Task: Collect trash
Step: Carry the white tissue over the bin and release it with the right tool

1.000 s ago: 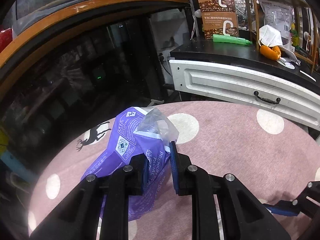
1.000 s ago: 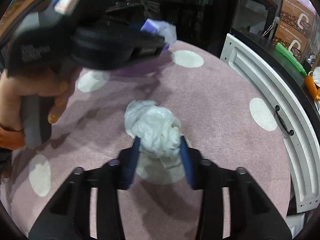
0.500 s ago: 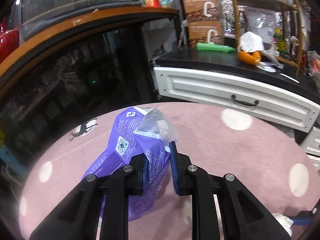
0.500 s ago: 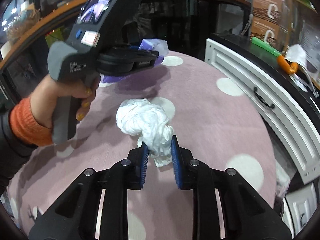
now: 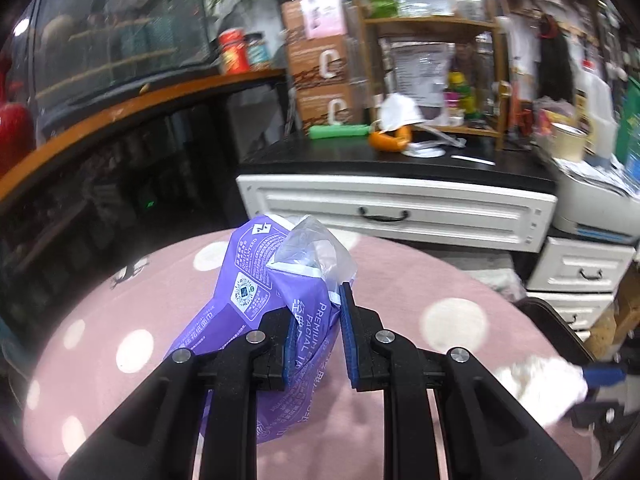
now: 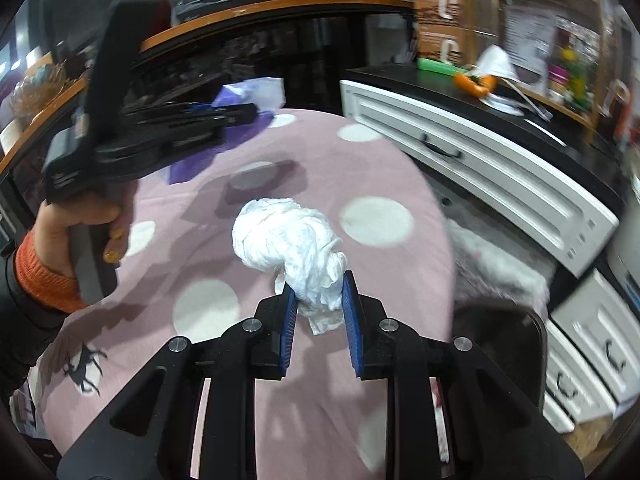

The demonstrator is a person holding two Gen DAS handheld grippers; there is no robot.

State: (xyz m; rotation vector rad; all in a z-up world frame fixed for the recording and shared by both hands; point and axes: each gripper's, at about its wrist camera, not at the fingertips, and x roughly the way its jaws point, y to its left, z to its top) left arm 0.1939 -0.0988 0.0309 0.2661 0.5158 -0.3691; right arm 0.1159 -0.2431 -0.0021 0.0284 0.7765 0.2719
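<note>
Trash is held in both grippers above a round pink tabletop [image 6: 248, 364] with white dots and a small black deer print. The left gripper [image 5: 316, 344] has its blue-padded fingers [image 5: 347, 332] pinching a crumpled purple plastic facial-tissue wrapper [image 5: 256, 292], whose clear plastic end sticks up past the fingertips while the printed purple part hangs down to the left of them. In the right wrist view the same gripper [image 6: 236, 114] shows at the far left, carried by a hand [image 6: 86, 236] with yellow-painted nails and an orange knitted cuff, the purple wrapper [image 6: 248, 94] poking out beyond its tips.

The right gripper [image 6: 318, 300] has its fingers [image 6: 350, 300] closed on a crumpled white paper tissue wad [image 6: 288, 240]; the pads press on the wad's near, lower tail, and its bulk bulges out toward the far left, over the pink cloth. In the left wrist view that wad [image 5: 536, 384] appears blurred at the near right edge.

Beyond the tabletop to the right stands a white cabinet with black drawer handles [image 6: 480, 160] under a black top, bearing a green tube, an orange object and a white face mask. Brown cardboard boxes [image 5: 324, 84] are stacked at the far side, beside a wooden shelf rack. To the far left runs a curved wooden counter edge [image 5: 120, 116] above dark glass.
</note>
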